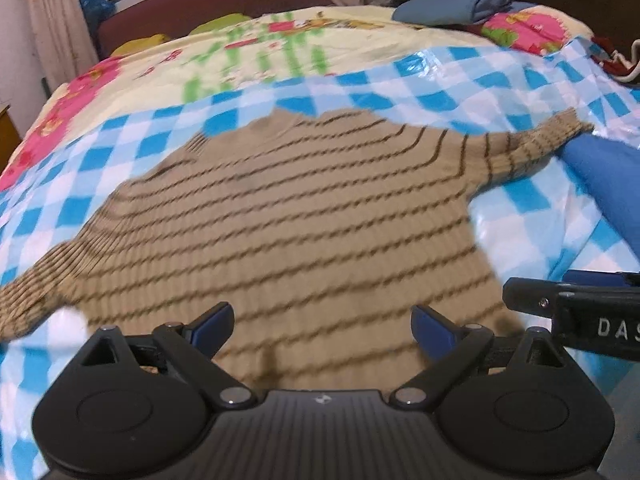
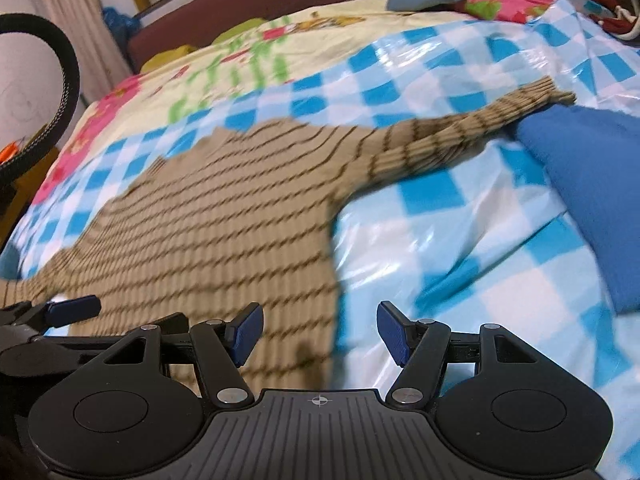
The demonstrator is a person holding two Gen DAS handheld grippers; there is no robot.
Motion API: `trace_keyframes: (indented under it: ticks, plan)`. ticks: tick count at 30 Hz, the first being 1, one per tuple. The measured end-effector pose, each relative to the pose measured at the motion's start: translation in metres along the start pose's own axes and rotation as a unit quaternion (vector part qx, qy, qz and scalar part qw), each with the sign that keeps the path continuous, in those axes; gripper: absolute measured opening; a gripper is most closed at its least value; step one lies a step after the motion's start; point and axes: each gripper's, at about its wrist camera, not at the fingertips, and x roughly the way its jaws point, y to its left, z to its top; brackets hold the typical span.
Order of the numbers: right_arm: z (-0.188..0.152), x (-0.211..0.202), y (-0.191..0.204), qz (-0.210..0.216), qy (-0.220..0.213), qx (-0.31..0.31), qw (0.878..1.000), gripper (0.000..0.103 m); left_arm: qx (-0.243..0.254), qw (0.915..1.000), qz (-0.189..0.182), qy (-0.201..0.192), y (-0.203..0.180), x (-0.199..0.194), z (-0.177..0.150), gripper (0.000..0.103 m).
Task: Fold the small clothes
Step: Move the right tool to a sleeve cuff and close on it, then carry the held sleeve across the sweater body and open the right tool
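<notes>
A small tan sweater with thin dark stripes [image 1: 288,216] lies flat on a blue and white checked plastic sheet [image 1: 104,156], both sleeves spread out sideways. My left gripper [image 1: 322,326] is open and empty just above the sweater's near hem. My right gripper [image 2: 320,332] is open and empty above the sweater's [image 2: 224,224] near right corner, its right finger over the sheet [image 2: 460,248]. The right sleeve [image 2: 460,132] reaches to a blue cloth. Each gripper shows at the edge of the other's view.
A folded blue cloth [image 2: 592,184] lies on the sheet at the right, touching the sleeve cuff. A floral bedspread [image 1: 280,52] covers the bed beyond. A blue-grey bundle [image 1: 456,8] and a dark red garment [image 1: 616,60] lie at the far right. A dark headboard [image 1: 208,4] stands behind.
</notes>
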Motion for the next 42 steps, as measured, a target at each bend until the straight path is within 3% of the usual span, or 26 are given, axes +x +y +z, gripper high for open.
trace_keyframes:
  ticks: [8,16,20,22,23,26,31,36,39,42]
  plan:
    - [0.063,0.028,-0.078,-0.04,-0.048,0.082,0.995,0.063,0.013,0.9998,-0.018,0.001,-0.025,0.03,0.023,0.1]
    - [0.114,0.069,-0.159,-0.037,-0.079,0.225,0.97,0.053,0.0,0.9994,-0.034,0.003,-0.04,0.045,0.033,0.1]
    - [0.118,0.088,-0.178,-0.009,-0.087,0.283,0.955,0.034,0.001,0.9993,-0.036,-0.002,-0.047,0.047,0.038,0.1]
    - [0.118,0.096,-0.192,0.003,-0.091,0.324,0.942,0.024,0.003,0.9994,-0.034,-0.003,-0.048,0.047,0.037,0.1]
    - [0.117,0.099,-0.198,0.011,-0.095,0.343,0.935,0.014,0.003,0.9994,-0.033,-0.002,-0.047,0.046,0.036,0.1]
    - [0.114,0.098,-0.208,0.036,-0.108,0.379,0.918,0.009,0.0,0.9996,-0.029,0.003,-0.041,0.045,0.031,0.1]
    - [0.128,0.058,-0.172,0.065,-0.167,0.314,0.932,0.009,-0.019,0.9994,-0.027,0.007,-0.02,0.041,0.02,0.1]
    - [0.155,0.02,-0.067,0.127,-0.204,0.155,0.958,0.009,-0.049,0.9987,-0.015,0.002,0.02,0.024,0.002,0.1]
    - [0.145,0.02,0.03,0.166,-0.185,-0.001,0.969,0.009,-0.064,0.9979,0.012,0.0,0.052,0.011,-0.017,0.1]
    - [0.102,0.055,0.118,0.212,-0.088,-0.154,0.961,0.01,-0.079,0.9958,0.046,0.008,0.086,0.003,-0.042,0.1]
